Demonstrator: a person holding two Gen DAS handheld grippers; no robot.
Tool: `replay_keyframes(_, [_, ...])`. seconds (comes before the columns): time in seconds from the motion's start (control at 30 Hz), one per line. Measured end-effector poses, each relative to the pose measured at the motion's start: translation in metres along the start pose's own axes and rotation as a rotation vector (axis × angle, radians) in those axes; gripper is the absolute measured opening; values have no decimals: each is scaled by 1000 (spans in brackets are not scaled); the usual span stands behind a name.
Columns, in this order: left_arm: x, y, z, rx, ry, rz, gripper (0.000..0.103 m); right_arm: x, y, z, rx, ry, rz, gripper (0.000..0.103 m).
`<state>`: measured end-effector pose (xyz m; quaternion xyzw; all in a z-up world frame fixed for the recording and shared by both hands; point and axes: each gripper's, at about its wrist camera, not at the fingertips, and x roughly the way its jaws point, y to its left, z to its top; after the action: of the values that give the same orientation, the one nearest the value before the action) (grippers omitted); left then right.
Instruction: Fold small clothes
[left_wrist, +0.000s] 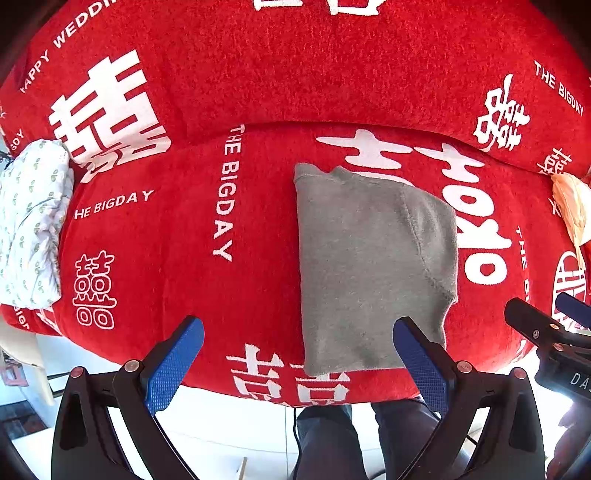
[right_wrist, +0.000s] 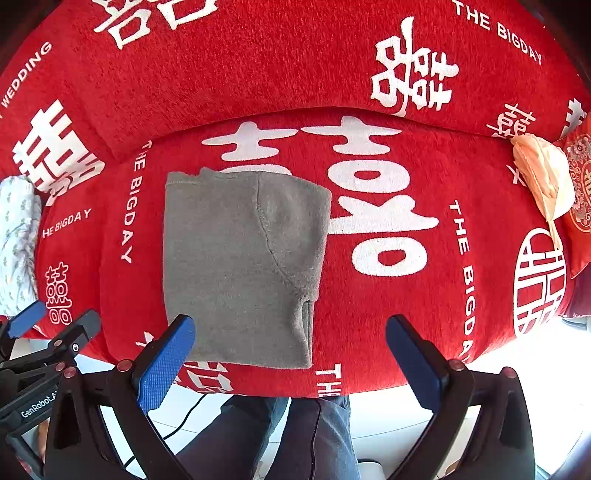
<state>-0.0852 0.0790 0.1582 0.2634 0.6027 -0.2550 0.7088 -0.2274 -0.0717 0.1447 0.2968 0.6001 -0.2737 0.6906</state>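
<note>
Both tools spread wide and holding nothing: left tool (left_wrist: 298, 345) with its right-hand blue pad over the near edge of the folded grey fleece garment (left_wrist: 373, 266), right tool (right_wrist: 290, 341) with its left-hand pad over the same edge. Garment (right_wrist: 240, 266) flat on the red printed sofa cover (right_wrist: 388, 325), long axis running away from the tools, squarely between them. Neither clearly nearer; probably a near-edge pinch next.

Patterned white cloth (left_wrist: 33, 221) cut by left edge, peach cloth (right_wrist: 545, 177) partly hidden
</note>
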Motion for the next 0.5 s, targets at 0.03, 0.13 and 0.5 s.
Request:
replay_keyframes(0.03, [0,0,0,-2,0,0,103,0,0,0,0,-1,-1,103])
replay_keyframes(0.13, [0,1,-1,-5,1,3,103,0,0,0,-2,-2,-2,103])
replay_keyframes(0.5, [1,4,-1,-18,9,13,103,1,2,1,-12,1,-5,103])
